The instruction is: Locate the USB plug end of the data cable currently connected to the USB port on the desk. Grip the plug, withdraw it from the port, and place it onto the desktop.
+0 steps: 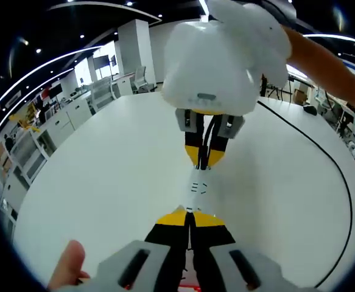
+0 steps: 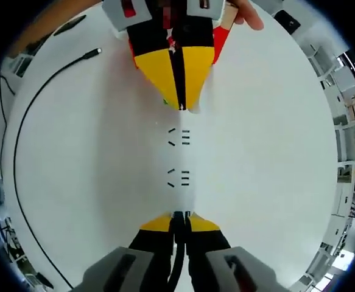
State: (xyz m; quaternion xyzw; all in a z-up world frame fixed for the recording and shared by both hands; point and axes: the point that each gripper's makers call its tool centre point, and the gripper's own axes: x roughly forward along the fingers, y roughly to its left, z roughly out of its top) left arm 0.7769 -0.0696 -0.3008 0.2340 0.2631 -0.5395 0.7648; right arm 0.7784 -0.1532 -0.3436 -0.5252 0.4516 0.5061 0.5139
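A slim white connector piece [image 1: 196, 188] with small black marks lies lengthwise on the white desktop [image 1: 104, 170], bridging both grippers. In the left gripper view my left gripper [image 1: 189, 213] is shut on its near end. The right gripper [image 1: 204, 165] faces it from above, shut on the far end. In the right gripper view the same white piece [image 2: 178, 158] runs from my right gripper [image 2: 180, 214] up to the left gripper [image 2: 182, 108]. I cannot make out a seam between plug and port.
A black cable [image 1: 299, 134] curves across the desktop; in the right gripper view this cable [image 2: 16, 164] ends in a free plug [image 2: 94, 54] at the upper left. A person's thumb [image 1: 67, 267] and forearm [image 1: 329, 67] show. Office desks [image 1: 55, 115] stand beyond the table's edge.
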